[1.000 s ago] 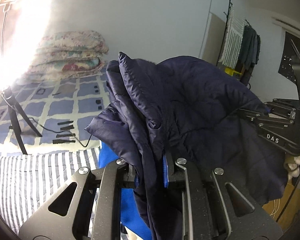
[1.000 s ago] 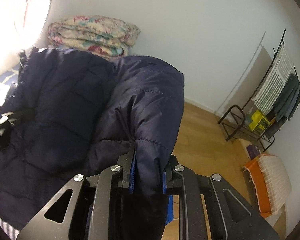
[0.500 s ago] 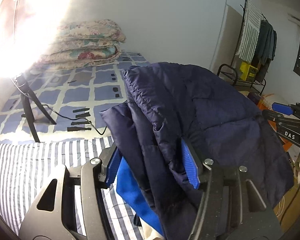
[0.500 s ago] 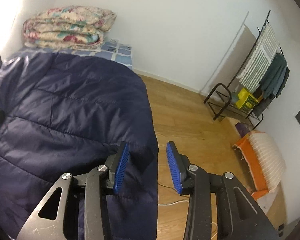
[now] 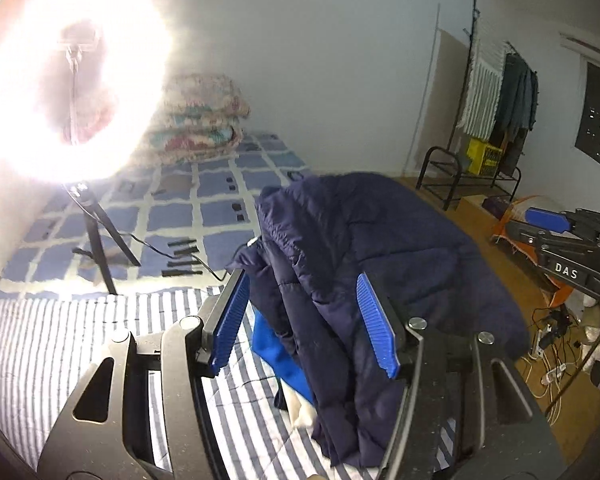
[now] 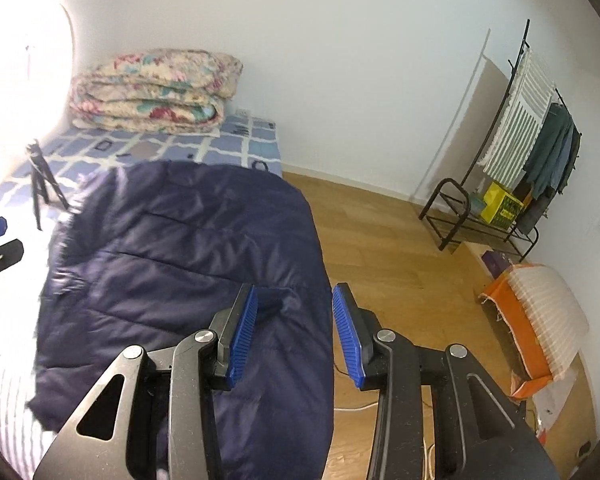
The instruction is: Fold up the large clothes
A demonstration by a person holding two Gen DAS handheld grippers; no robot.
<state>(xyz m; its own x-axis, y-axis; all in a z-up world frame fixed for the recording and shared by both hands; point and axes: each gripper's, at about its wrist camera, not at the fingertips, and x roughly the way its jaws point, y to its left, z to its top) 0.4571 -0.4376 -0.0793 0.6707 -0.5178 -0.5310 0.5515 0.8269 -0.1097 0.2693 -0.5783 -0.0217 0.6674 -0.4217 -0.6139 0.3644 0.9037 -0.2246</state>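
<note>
A navy quilted jacket (image 5: 384, 240) lies folded over on the striped bed (image 5: 52, 344); it also fills the left of the right wrist view (image 6: 172, 256). A bright blue lining or garment (image 5: 276, 348) shows under its left edge. My left gripper (image 5: 304, 320) is open, with the jacket's thick folded edge lying loose between its blue pads (image 5: 230, 324). My right gripper (image 6: 294, 332) is open over the jacket's right edge, holding nothing. It also shows at the right of the left wrist view (image 5: 548, 220).
A glaring ring light on a tripod (image 5: 96, 248) stands on the checked blue bedding (image 5: 216, 212). A folded floral quilt (image 6: 152, 88) lies against the wall. A clothes rack (image 6: 536, 140), a yellow crate (image 6: 500, 204) and an orange basket (image 6: 528, 304) stand on the wooden floor (image 6: 384, 248).
Both grippers were shut on the jacket and held it up; they opened and let go. The jacket dropped and now lies flat on the bed.
</note>
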